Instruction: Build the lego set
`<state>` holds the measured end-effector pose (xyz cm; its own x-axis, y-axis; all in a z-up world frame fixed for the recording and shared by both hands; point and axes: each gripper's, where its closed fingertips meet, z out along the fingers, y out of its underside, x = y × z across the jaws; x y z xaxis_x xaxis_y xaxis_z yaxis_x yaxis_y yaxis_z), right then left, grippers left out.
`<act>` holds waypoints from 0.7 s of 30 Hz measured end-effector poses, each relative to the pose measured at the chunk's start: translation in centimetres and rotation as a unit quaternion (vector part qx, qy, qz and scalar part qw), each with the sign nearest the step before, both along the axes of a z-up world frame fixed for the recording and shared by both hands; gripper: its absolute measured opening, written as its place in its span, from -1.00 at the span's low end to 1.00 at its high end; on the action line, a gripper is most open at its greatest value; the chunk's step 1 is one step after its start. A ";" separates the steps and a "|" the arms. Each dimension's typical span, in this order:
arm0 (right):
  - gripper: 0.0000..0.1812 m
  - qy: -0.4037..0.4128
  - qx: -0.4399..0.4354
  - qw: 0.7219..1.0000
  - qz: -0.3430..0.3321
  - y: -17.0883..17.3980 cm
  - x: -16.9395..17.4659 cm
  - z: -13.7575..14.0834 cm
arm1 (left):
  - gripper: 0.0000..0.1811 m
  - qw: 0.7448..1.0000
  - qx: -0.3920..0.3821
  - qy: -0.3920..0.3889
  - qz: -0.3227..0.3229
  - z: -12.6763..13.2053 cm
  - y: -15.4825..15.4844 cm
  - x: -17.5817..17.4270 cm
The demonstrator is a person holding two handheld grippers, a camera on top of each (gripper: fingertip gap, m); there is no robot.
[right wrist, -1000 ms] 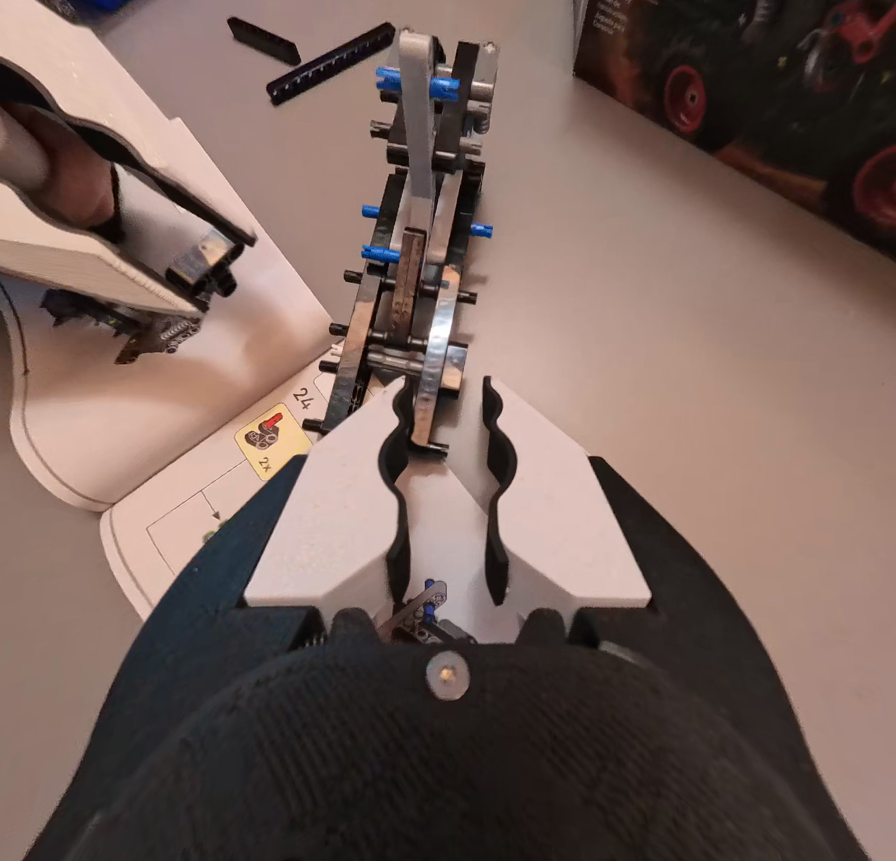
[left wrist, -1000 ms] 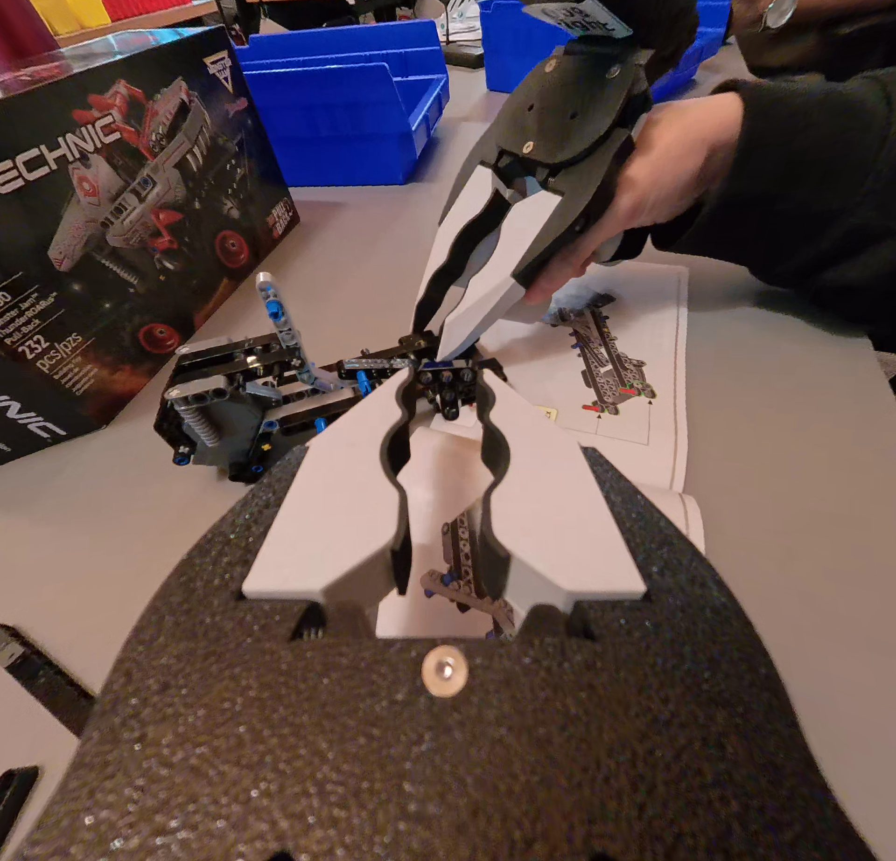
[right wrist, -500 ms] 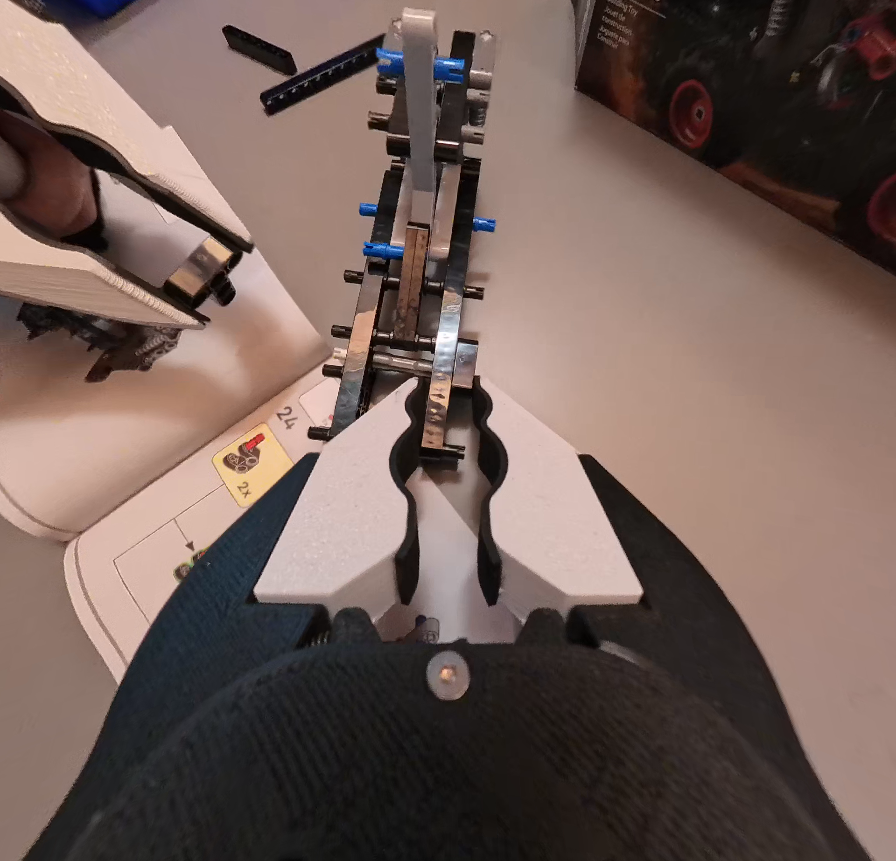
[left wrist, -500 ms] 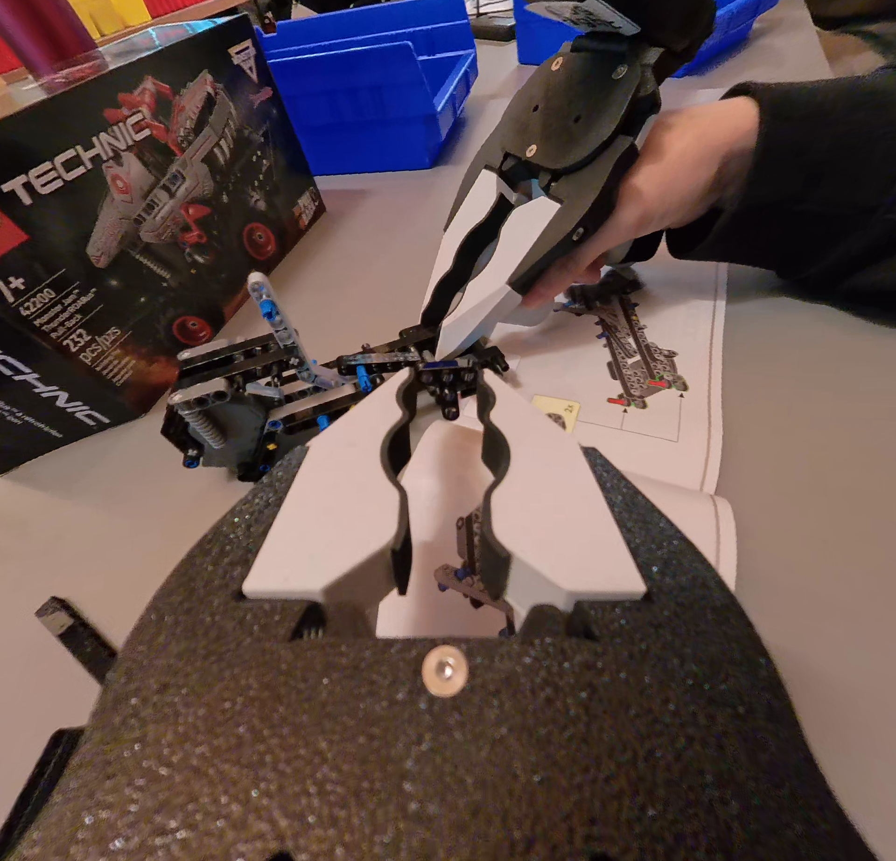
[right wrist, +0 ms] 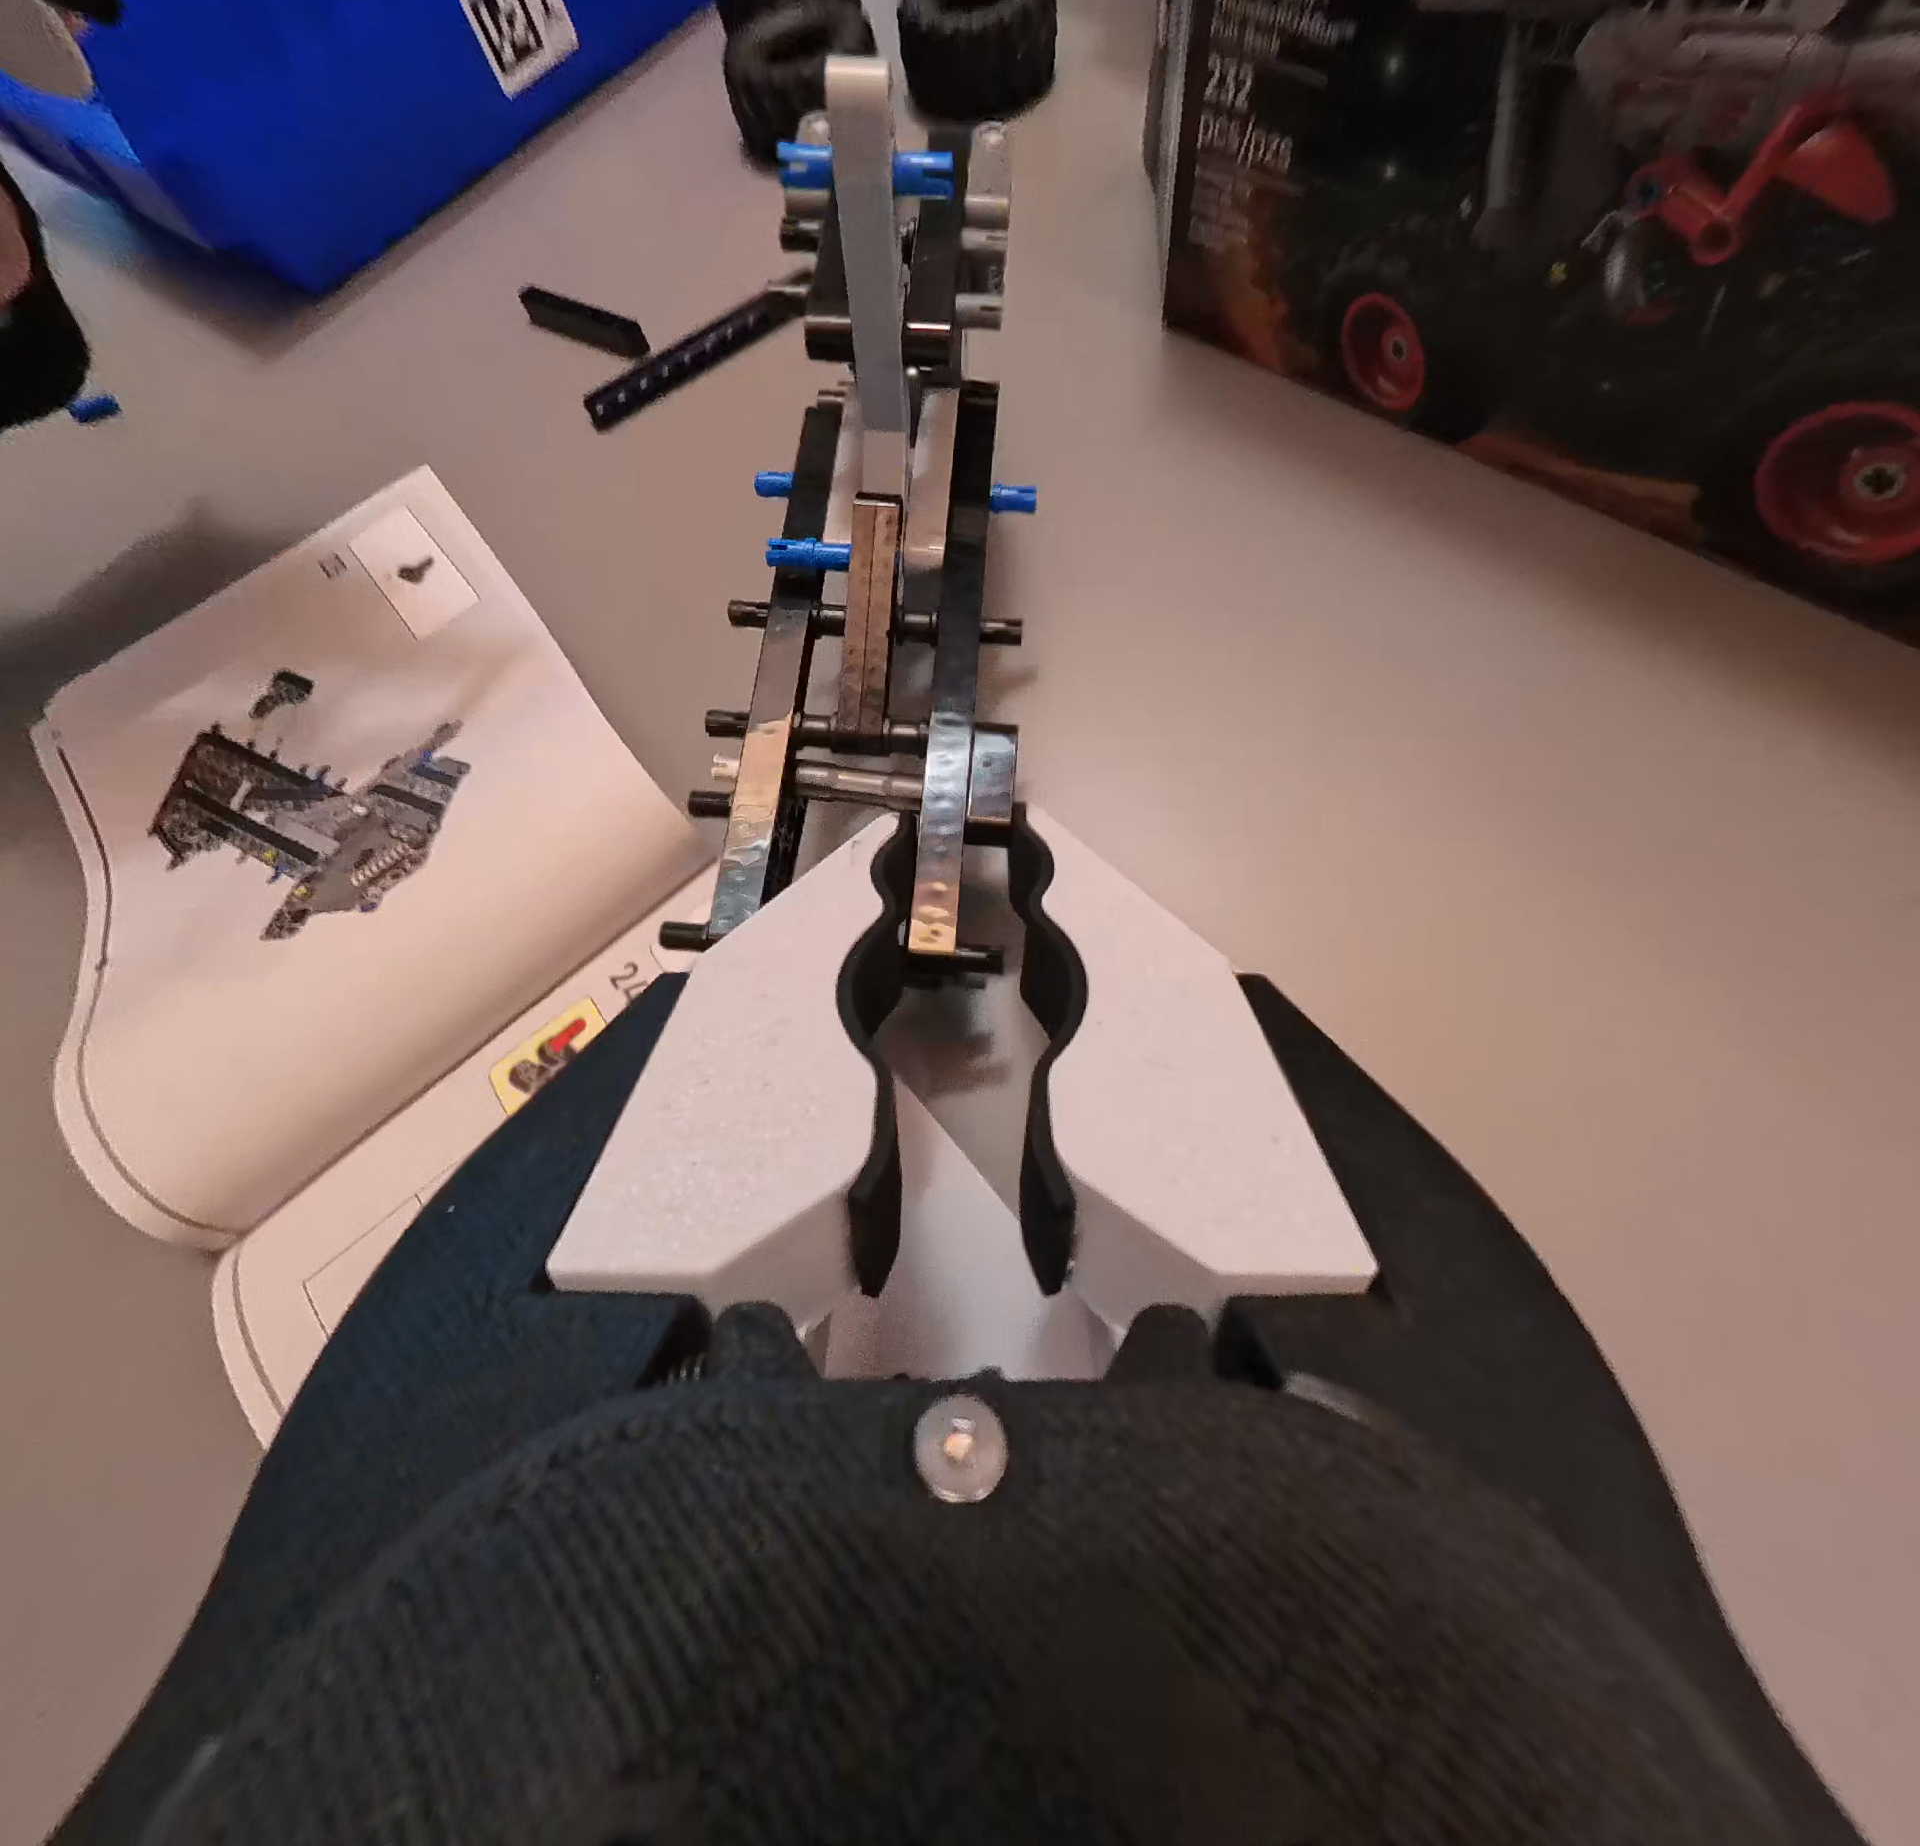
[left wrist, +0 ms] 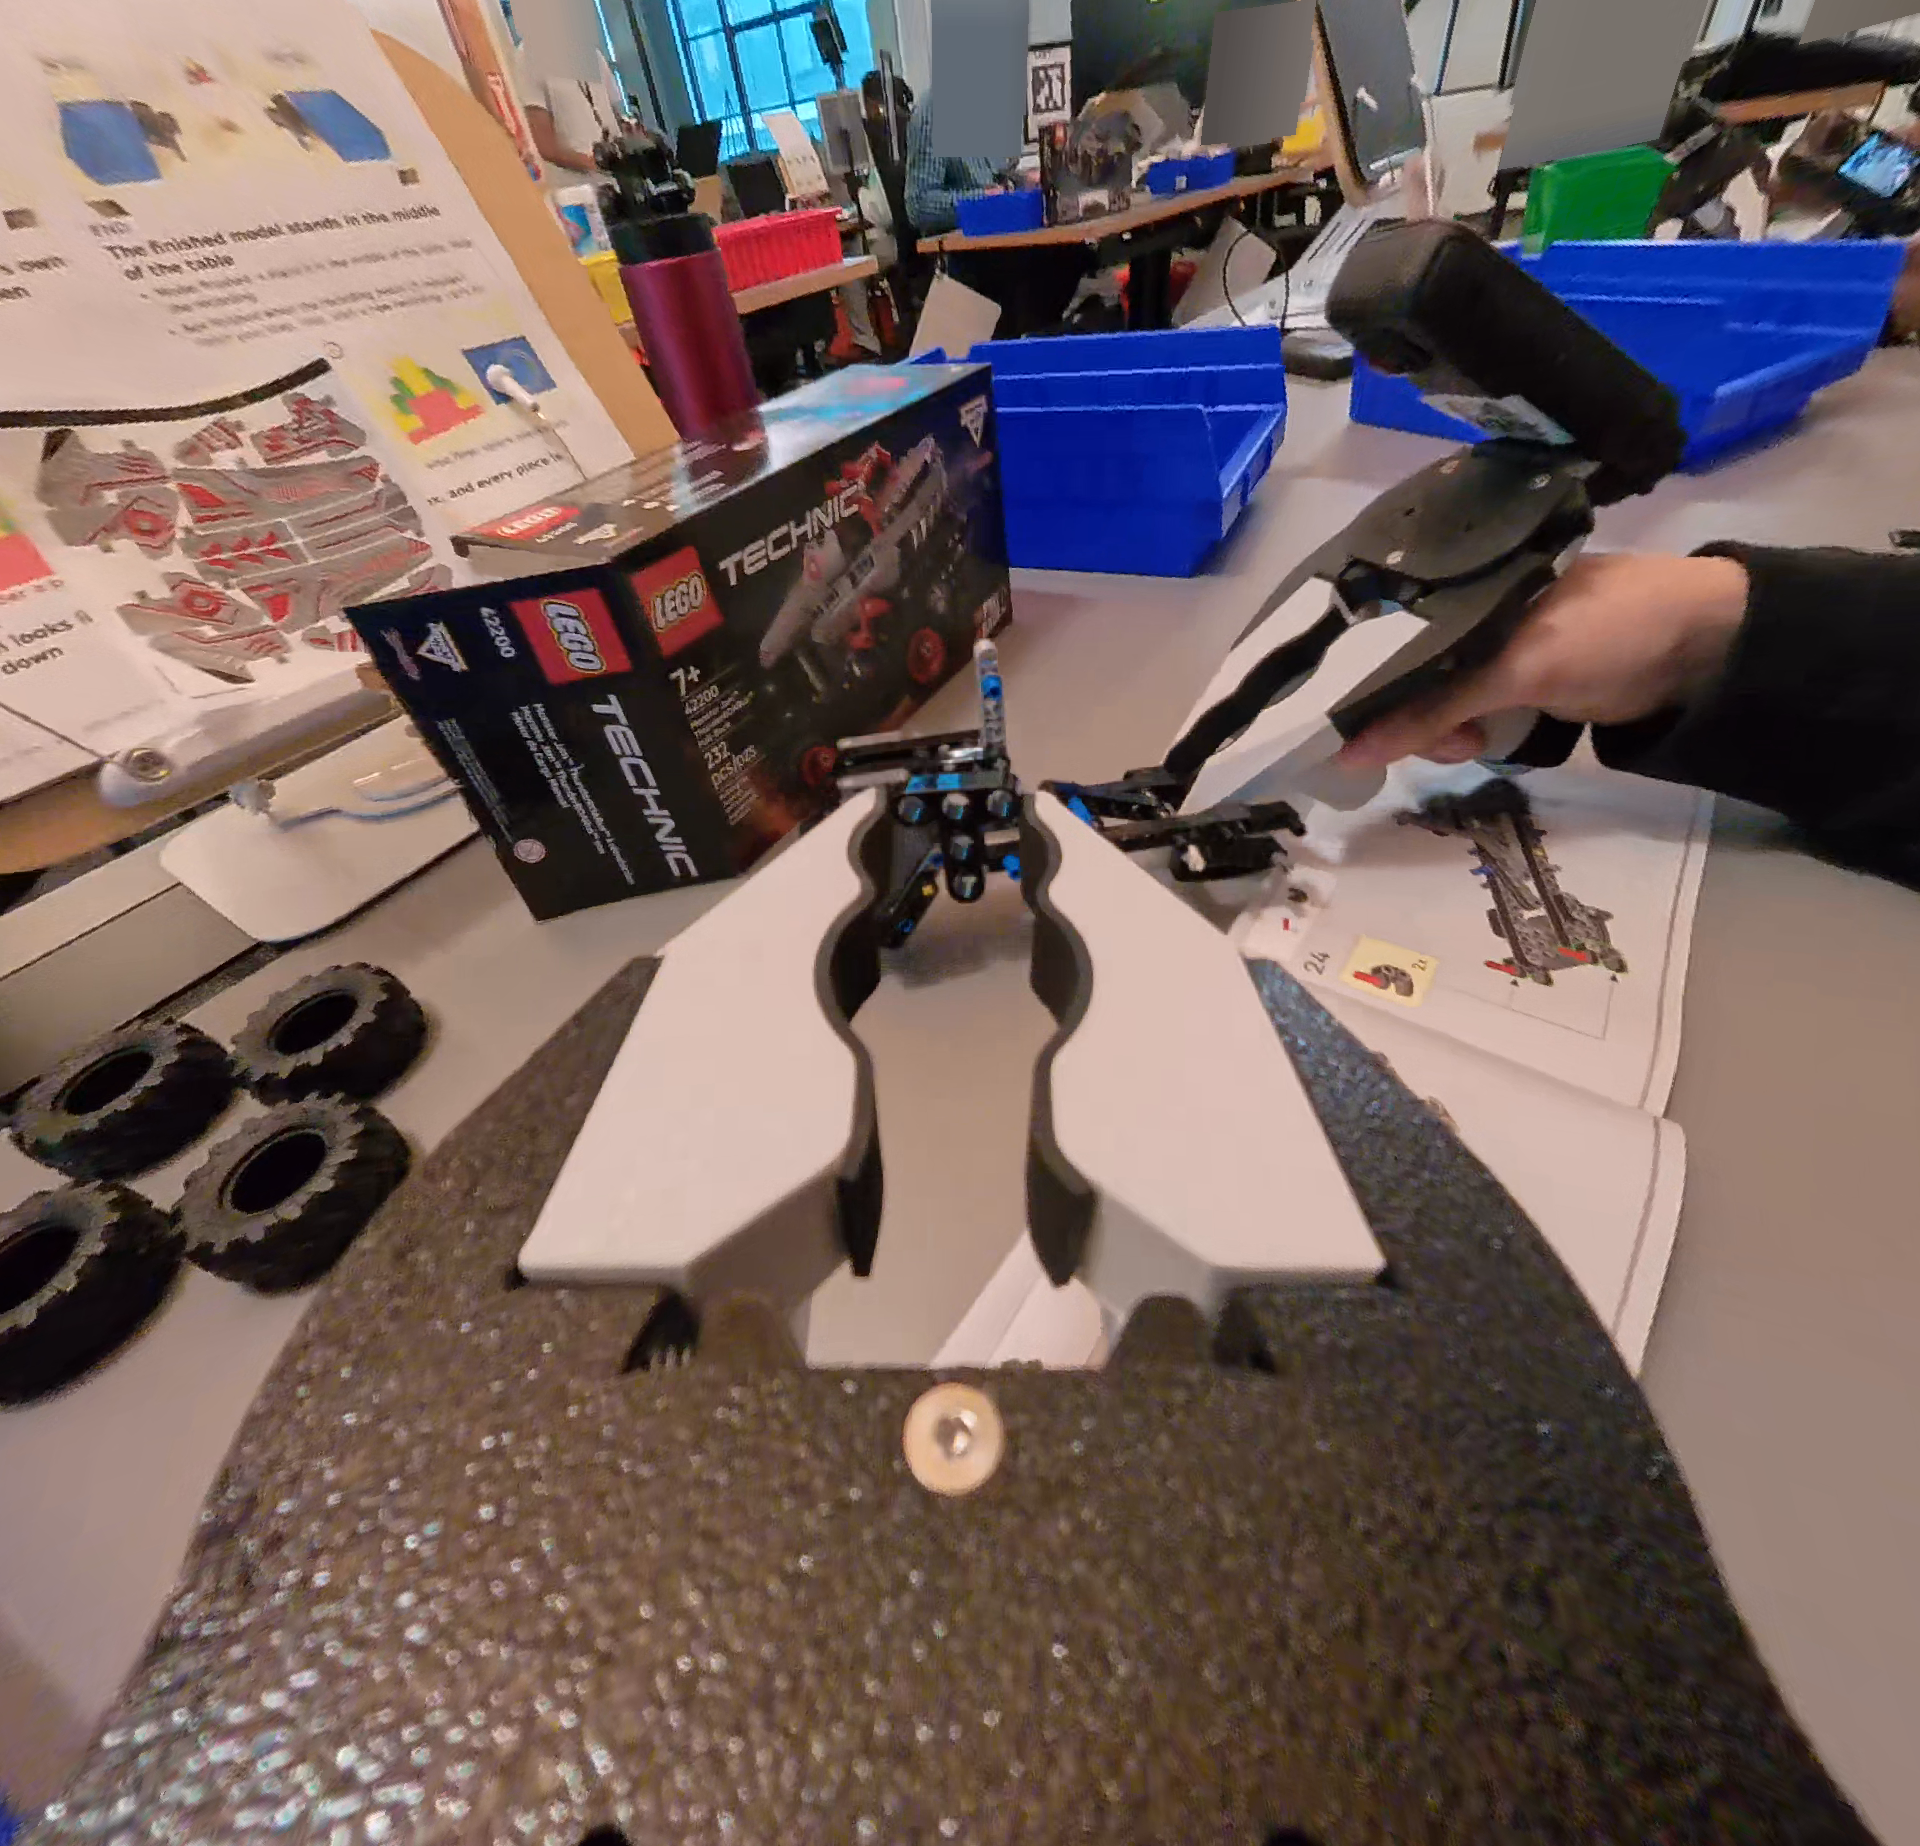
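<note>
The long black and grey chassis (right wrist: 883, 601) with blue pins lies on the table, a grey beam standing up at its far end. My right gripper (right wrist: 951, 840) is shut on the chassis's near end beam. In the left wrist view the right gripper (left wrist: 1184, 768) holds that end of the chassis (left wrist: 1205, 830) from the right. My left gripper (left wrist: 951, 830) is shut on a small black connector with blue pins (left wrist: 956, 809) and holds it above the table, in front of the chassis.
The set's box (left wrist: 727, 674) stands behind the chassis, also in the right wrist view (right wrist: 1558, 238). Several black tyres (left wrist: 260, 1121) lie at the left. The open instruction booklet (left wrist: 1507, 965) lies right of the chassis. Blue bins (left wrist: 1122, 446) stand behind. Loose black beams (right wrist: 675, 362) lie beside the chassis. My hands' fingertips stand some 20 cm from each other.
My right gripper has closed on the chassis's end beam. My left gripper has drawn back and left with the small connector, off the booklet, and has almost left the right wrist view.
</note>
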<state>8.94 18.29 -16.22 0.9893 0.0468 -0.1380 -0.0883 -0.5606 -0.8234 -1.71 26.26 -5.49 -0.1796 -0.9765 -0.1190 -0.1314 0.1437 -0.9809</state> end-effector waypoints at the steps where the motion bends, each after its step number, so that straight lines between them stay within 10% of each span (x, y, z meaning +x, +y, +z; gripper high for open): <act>1: -0.83 0.000 0.013 1.000 -0.003 0.1 0.1 0.5 | -0.76 1.000 -0.001 -0.002 -0.002 0.1 -0.1 0.0; 10: -0.84 0.102 0.164 0.981 -0.008 2.0 -2.3 5.4 | -0.76 0.999 0.034 -0.009 -0.029 0.3 -3.0 0.8; 21: -0.84 0.145 0.163 0.976 0.012 2.8 -4.2 4.9 | -0.76 0.995 0.100 0.023 -0.018 -1.7 -4.5 2.1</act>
<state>4.75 21.05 -11.32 0.9088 0.1580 -0.3861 -0.3344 -0.2774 -0.9007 0.38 21.76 -7.21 -0.2236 -0.9267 -0.3019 -0.1667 0.3416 -0.9250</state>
